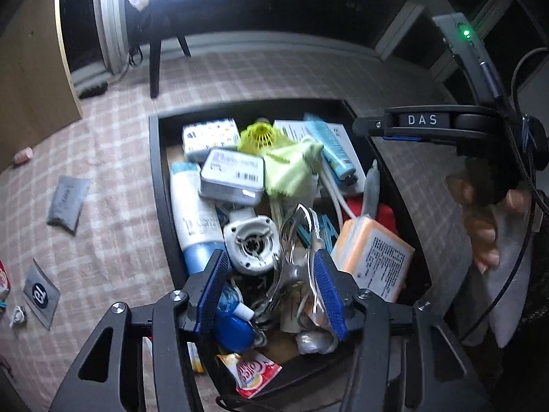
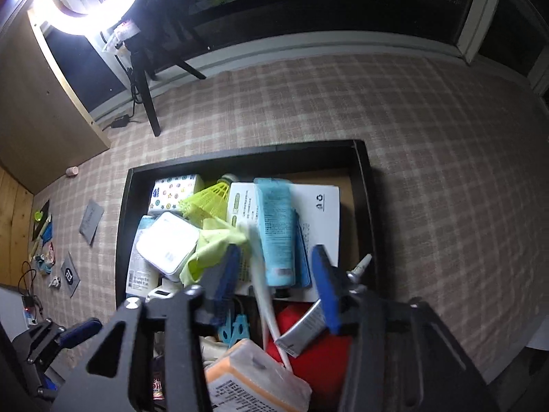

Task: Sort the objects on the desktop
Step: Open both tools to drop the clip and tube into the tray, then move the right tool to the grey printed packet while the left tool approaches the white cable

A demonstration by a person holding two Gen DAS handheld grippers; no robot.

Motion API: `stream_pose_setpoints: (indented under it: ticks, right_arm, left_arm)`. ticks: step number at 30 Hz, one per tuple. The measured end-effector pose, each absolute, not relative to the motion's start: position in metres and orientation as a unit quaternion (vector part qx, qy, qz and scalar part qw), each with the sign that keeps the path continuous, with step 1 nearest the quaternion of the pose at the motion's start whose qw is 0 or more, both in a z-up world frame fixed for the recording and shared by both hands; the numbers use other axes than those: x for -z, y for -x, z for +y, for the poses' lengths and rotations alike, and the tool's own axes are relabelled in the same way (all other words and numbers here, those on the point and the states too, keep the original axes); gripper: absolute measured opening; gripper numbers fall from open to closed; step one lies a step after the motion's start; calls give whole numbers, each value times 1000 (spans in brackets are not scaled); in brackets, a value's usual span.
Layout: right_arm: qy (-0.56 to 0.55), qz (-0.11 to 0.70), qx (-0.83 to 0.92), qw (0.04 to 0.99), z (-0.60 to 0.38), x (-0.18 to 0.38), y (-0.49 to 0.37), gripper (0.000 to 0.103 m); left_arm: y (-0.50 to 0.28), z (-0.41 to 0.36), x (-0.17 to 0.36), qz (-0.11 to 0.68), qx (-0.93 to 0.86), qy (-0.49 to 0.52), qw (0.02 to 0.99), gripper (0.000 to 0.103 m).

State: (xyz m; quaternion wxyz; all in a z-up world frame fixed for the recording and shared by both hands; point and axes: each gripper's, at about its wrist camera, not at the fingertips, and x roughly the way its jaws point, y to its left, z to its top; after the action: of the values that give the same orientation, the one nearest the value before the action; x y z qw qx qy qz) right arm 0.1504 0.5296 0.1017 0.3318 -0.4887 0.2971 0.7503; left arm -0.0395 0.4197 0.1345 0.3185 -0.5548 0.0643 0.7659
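Observation:
A black box (image 1: 156, 185) full of mixed small objects sits on the checked cloth; it also shows in the right wrist view (image 2: 121, 226). My left gripper (image 1: 271, 281) is open above the box's near end, over a crumpled clear wrapper (image 1: 302, 240) and a white round part (image 1: 252, 243). My right gripper (image 2: 274, 278) is open above the box, over a light blue tube (image 2: 278, 230) and a white box (image 2: 319, 206). Neither gripper holds anything. An orange pack (image 1: 374, 257) lies at the box's right side.
Grey packets (image 1: 67, 199) (image 1: 41, 293) and small bits lie on the cloth left of the box. A ring light stand (image 2: 147, 103) and a wooden panel (image 2: 34, 110) stand at the back left. A hand (image 1: 487, 219) holds the right gripper at the right edge.

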Motion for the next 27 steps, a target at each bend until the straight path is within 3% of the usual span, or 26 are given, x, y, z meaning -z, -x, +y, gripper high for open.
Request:
stream_pose_setpoints:
  ticks: [27]
  right_arm:
    - [493,257,-789,260,473,-117,-76,47]
  left_arm:
    - [62,342,-136,42,-800,543,251,50]
